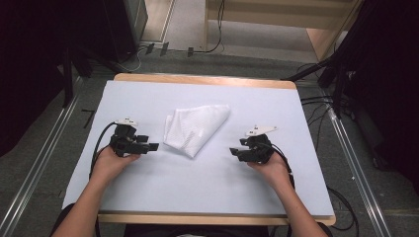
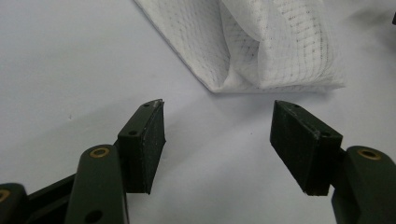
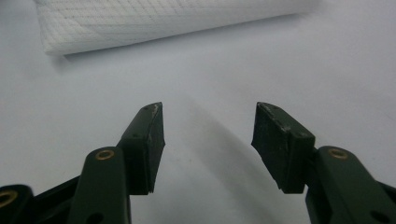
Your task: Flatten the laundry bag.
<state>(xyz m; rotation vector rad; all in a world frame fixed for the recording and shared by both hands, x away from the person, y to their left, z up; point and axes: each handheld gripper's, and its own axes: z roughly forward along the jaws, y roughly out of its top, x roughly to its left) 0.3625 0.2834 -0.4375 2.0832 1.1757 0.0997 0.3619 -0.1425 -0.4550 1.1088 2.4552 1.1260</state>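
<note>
White folded cloth (image 1: 196,128) lies mid-table (image 1: 148,192) between the two grippers — left gripper (image 1: 151,146) and right gripper (image 1: 234,151) both spread wide, empty, aimed inward at it.

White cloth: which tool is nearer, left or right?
Left. The left tool sits just off the folded white cloth's near-left edge, jaws open, not touching. The right tool is farther off on the cloth's other side, jaws open too, with bare table between.
</note>
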